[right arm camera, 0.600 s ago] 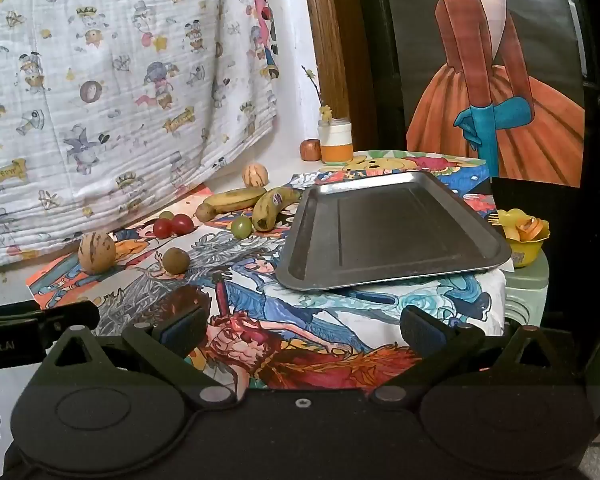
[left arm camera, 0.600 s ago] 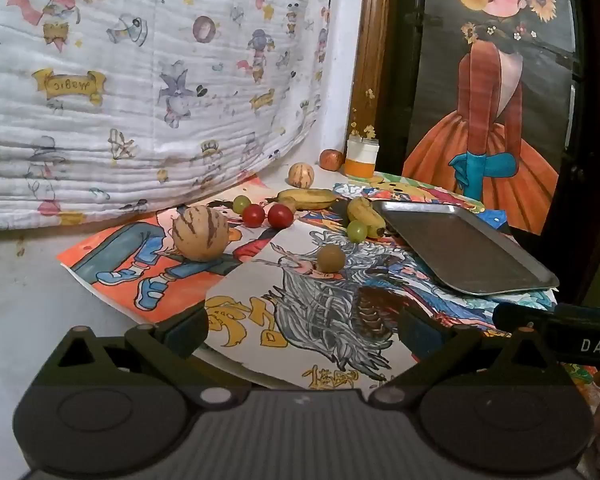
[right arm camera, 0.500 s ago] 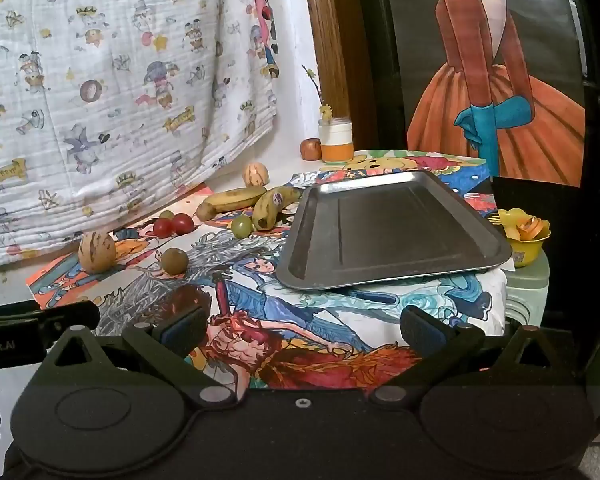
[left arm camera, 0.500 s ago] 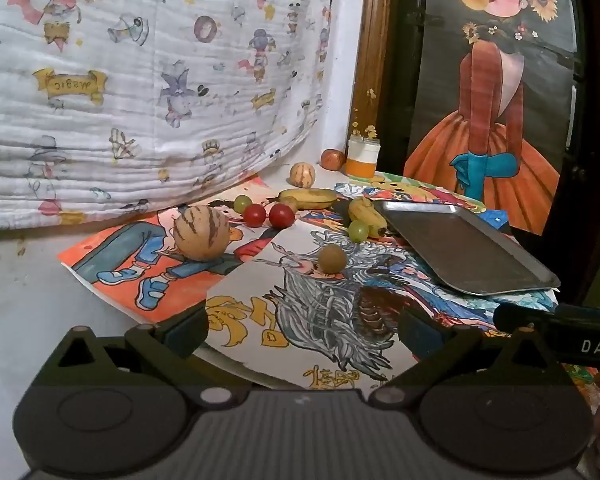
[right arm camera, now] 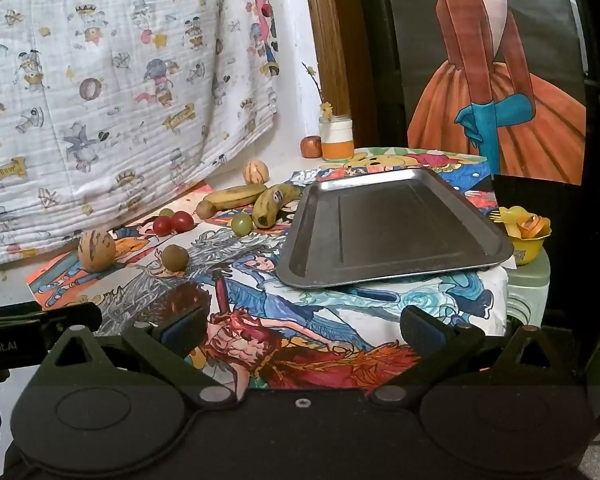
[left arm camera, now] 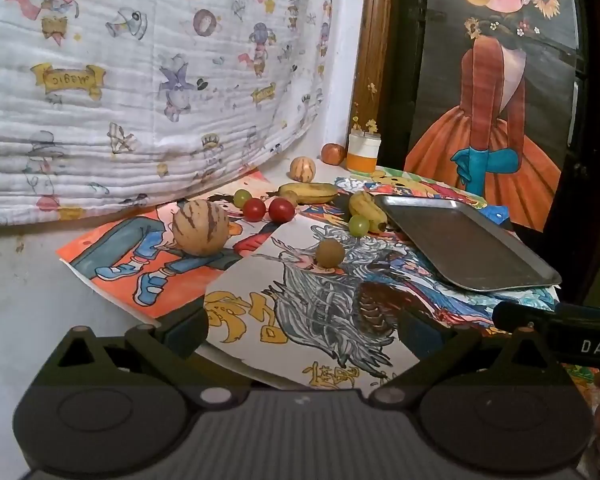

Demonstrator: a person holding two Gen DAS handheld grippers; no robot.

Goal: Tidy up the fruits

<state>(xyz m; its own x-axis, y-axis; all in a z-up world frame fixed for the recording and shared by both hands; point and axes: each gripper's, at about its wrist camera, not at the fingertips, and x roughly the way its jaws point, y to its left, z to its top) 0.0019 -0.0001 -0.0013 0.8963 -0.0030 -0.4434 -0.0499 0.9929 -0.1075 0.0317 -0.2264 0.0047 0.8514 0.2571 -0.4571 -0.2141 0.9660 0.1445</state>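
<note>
Fruit lies scattered on drawings that cover the table: a large striped melon (left arm camera: 200,227), two red tomatoes (left arm camera: 268,209), a brown round fruit (left arm camera: 329,253), a green grape (left arm camera: 358,225), two bananas (left arm camera: 309,193) and a small striped melon (left arm camera: 302,168). An empty metal tray (right arm camera: 392,224) sits to their right. My left gripper (left arm camera: 304,326) hangs open near the table's front, well short of the fruit. My right gripper (right arm camera: 304,326) is open too, in front of the tray, with nothing between its fingers.
A jar (right arm camera: 336,140) with an orange base and a small apple (right arm camera: 311,146) stand at the back by the wooden frame. A yellow bowl (right arm camera: 524,236) sits on a green stand right of the table. A printed cloth hangs behind on the left.
</note>
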